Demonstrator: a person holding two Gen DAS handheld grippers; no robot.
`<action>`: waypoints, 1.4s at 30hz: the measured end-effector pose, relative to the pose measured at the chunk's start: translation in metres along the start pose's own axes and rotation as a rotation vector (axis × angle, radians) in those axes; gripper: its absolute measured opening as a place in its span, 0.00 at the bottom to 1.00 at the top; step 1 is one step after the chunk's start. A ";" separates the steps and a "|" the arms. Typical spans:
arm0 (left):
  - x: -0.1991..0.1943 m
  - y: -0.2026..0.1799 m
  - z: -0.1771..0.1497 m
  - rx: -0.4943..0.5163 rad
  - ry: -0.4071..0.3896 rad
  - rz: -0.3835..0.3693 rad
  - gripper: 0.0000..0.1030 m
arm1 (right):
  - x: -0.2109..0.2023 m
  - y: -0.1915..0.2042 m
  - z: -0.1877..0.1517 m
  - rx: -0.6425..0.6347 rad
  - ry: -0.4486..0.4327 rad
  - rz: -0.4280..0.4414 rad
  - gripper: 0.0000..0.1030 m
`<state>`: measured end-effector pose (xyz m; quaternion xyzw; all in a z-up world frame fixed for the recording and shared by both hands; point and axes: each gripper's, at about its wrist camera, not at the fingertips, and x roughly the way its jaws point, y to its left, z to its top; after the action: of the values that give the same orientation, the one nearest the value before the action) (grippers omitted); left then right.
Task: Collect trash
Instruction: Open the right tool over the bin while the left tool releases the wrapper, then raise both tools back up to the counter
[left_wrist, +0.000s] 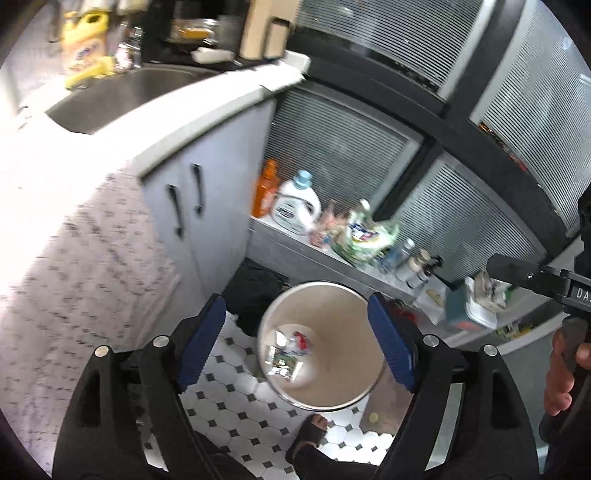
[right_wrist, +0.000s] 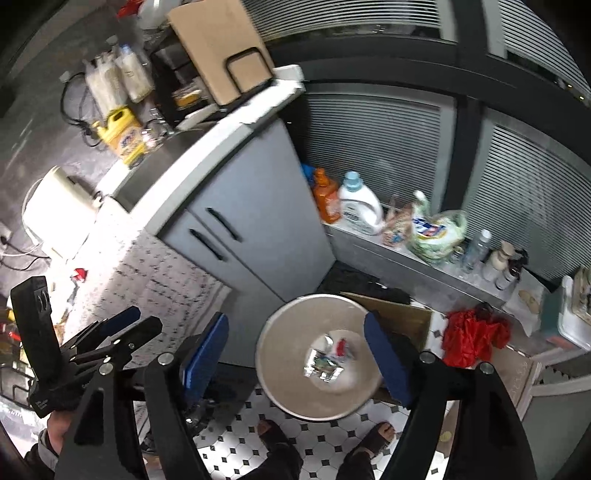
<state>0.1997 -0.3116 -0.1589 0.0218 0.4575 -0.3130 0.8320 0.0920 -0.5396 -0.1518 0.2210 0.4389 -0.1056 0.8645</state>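
Note:
A round metal trash bin (left_wrist: 325, 373) stands on the tiled floor below both grippers, also in the right wrist view (right_wrist: 284, 350). Crumpled wrappers (left_wrist: 291, 350) lie at its bottom, seen too in the right wrist view (right_wrist: 328, 358). My left gripper (left_wrist: 299, 350) is open and empty, held above the bin's mouth. My right gripper (right_wrist: 297, 354) is open and empty, also above the bin. The left gripper shows at the lower left of the right wrist view (right_wrist: 122, 328).
A grey cabinet (right_wrist: 251, 206) with a sink (left_wrist: 122, 96) stands left of the bin. A low ledge (left_wrist: 295, 247) holds detergent bottles (right_wrist: 360, 206) and bags. A red bag (right_wrist: 472, 336) and cardboard (right_wrist: 399, 314) lie on the floor. My feet (right_wrist: 373, 439) stand near the bin.

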 end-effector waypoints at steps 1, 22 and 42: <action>-0.008 0.007 0.001 -0.008 -0.010 0.016 0.78 | 0.000 0.009 0.002 -0.012 -0.002 0.015 0.75; -0.166 0.192 -0.033 -0.310 -0.211 0.388 0.95 | 0.024 0.241 0.015 -0.305 -0.046 0.266 0.93; -0.263 0.320 -0.123 -0.626 -0.334 0.571 0.80 | 0.045 0.396 -0.023 -0.565 -0.088 0.260 0.93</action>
<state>0.1792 0.1164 -0.1069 -0.1562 0.3652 0.0833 0.9139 0.2515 -0.1794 -0.0847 0.0214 0.3809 0.1223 0.9162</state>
